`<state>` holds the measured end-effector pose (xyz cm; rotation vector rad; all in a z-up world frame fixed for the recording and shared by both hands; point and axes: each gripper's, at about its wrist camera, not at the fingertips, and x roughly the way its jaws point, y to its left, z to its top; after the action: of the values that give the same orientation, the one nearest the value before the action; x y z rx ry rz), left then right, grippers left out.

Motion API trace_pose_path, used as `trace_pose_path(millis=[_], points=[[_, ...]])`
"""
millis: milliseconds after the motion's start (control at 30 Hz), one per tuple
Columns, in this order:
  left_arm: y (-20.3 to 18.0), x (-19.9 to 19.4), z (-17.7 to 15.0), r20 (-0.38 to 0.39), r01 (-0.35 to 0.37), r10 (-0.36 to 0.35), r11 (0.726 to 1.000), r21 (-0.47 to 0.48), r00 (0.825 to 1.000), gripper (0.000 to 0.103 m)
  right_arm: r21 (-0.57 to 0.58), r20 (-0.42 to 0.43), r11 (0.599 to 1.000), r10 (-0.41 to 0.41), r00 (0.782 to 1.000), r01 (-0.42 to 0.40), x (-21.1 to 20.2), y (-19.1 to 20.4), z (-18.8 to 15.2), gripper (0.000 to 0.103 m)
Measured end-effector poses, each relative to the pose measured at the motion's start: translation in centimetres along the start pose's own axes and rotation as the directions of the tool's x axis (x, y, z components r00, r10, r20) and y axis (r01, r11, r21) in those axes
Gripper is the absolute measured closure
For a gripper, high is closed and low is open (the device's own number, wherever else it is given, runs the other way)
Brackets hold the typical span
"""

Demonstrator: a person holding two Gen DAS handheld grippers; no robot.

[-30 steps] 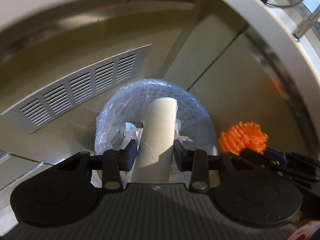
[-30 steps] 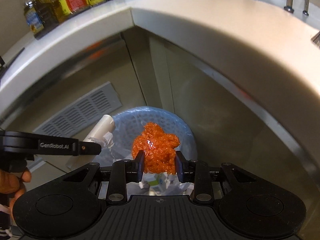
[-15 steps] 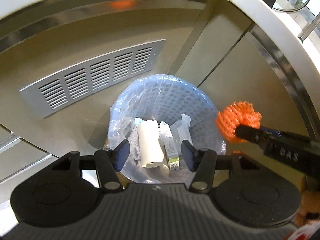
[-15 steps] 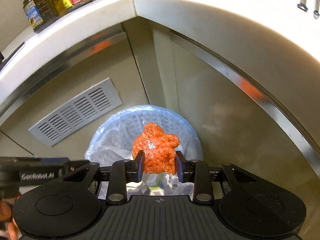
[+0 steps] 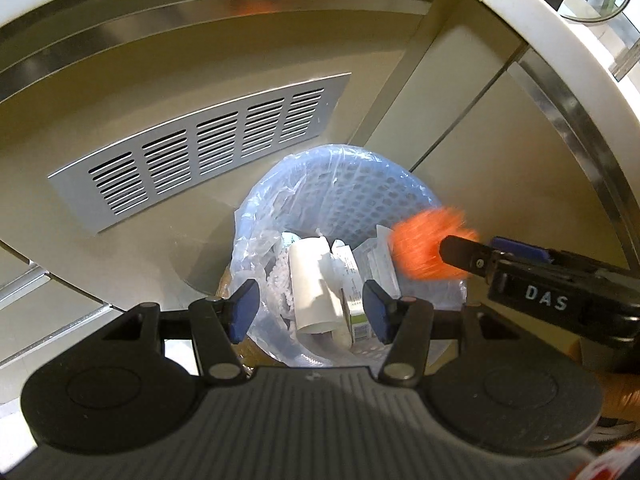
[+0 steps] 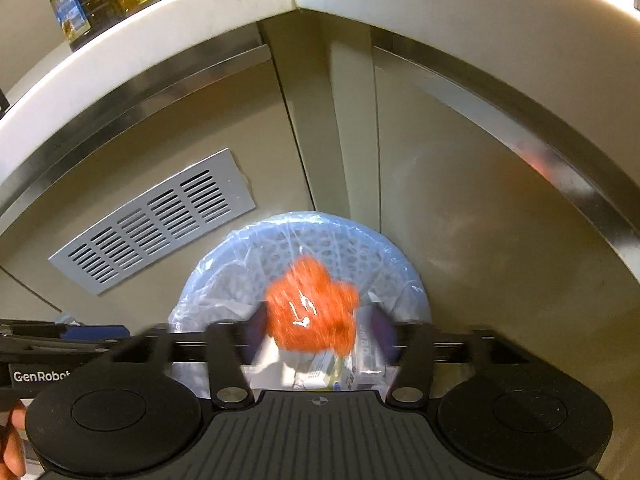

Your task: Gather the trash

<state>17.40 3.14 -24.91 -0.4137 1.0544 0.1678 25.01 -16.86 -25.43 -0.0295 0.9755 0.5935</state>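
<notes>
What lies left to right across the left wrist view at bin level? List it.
Grey slotted metal vent panel → white cardboard tube lying in the blue mesh plastic bin → blurred orange crumpled netting → black right gripper, its jaws opening.

We see the bin (image 5: 340, 196) standing before the cabinet corner (image 5: 404, 92), the vent grille (image 5: 200, 148) at its ten o'clock, a cardboard tube (image 5: 310, 284) lying inside it.
</notes>
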Motion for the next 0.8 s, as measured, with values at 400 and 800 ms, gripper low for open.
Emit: trace_pose_path(millis=[400,800], points=[[-0.5,-3.0,-0.1,0.027,-0.024,0.024,1.000,0.004,0.999,0.038,0.006,-0.047,1.000,-0.004,0.999,0.004,-4.5,0.4,-1.7,0.034],[-3.4,-11.2,-1.0,0.181,-0.085,0.077,0.996,0.039,0.981,0.031,-0.035,0.036,0.998,0.062,0.997,-0.061,-12.2,1.8,-1.1,0.034]])
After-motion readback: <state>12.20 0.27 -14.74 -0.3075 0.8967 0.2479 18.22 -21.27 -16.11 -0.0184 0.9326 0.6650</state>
